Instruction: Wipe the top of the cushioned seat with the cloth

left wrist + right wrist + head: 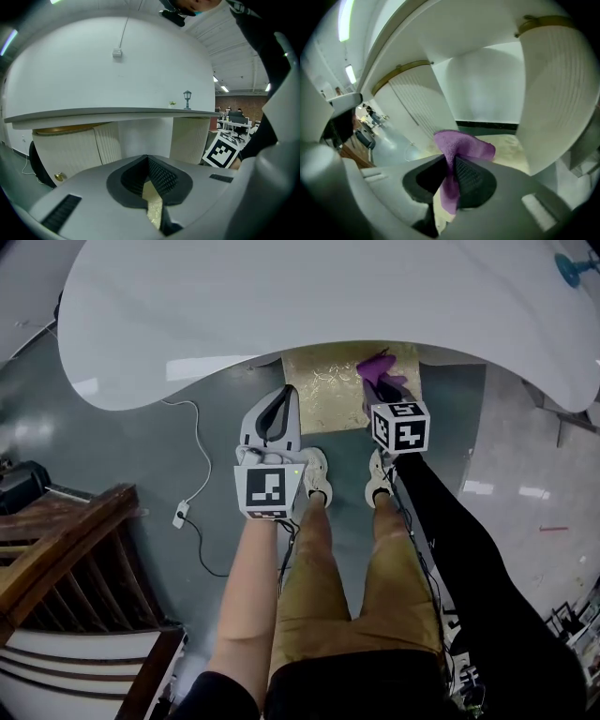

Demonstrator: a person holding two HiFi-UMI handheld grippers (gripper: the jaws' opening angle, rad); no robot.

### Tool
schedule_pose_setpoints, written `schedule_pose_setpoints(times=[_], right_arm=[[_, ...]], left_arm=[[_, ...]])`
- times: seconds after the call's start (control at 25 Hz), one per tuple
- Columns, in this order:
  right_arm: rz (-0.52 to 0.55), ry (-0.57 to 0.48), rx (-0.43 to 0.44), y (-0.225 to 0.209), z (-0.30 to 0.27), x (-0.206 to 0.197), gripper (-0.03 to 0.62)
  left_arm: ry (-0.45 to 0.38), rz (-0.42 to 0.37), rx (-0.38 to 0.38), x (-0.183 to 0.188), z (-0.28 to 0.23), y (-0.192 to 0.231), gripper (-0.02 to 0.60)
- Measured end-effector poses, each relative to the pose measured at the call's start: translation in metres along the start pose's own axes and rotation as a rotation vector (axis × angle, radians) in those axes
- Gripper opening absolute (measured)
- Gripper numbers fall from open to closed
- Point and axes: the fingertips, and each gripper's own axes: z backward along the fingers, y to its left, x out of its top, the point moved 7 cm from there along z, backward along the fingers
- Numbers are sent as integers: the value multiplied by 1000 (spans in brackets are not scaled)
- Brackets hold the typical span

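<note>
Step in hand: the person is bringing the cloth (461,145) to the seat (328,390); by my reading the wiping is only just starting.
Right gripper (452,164): it is clenching a bunched fold of the purple cloth, with one tuft sticking out past the jaw tips and a tail hanging down behind them.
Cloth: it is hanging over the right part of the seat, near the far edge. I cannot tell whether it is pressing on the gold fabric or floating just above it.
Left gripper (149,161): its jaws are closing tip to tip on nothing, and it is hovering over the left edge of the seat, well apart from the cloth.
Seat: it is sitting tucked partly under the white table (281,315), which is covering its far side.
Next move: I am expecting a need to press the cloth flat on the seat and sweep it from the right side across to the left, keeping low under the table overhang.
Left gripper's part: it is probably best staying off the seat, clear of the sweep.
</note>
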Motion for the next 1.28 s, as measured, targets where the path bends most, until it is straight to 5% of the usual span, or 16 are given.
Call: schedule_pose_setpoints(times=[0.16,0.28,0.52,0.84,1.28], right_arm=[[-10,-63,306,90,-40,37,52],[-24,-63,389,130,-78,53,52],[-39,163,114,109,-152,19,52],[-9,146,64,78,-139,21,52],[-97,110,-155,-56,-82,36,52]], left_arm=[[8,0,7,-6,10,33,5],[15,1,24,-12,18,58,5],[46,19,59,-33,25,98,5],[53,39,51,-39,18,103,5],[39,3,-22,-14,-25,56,5]])
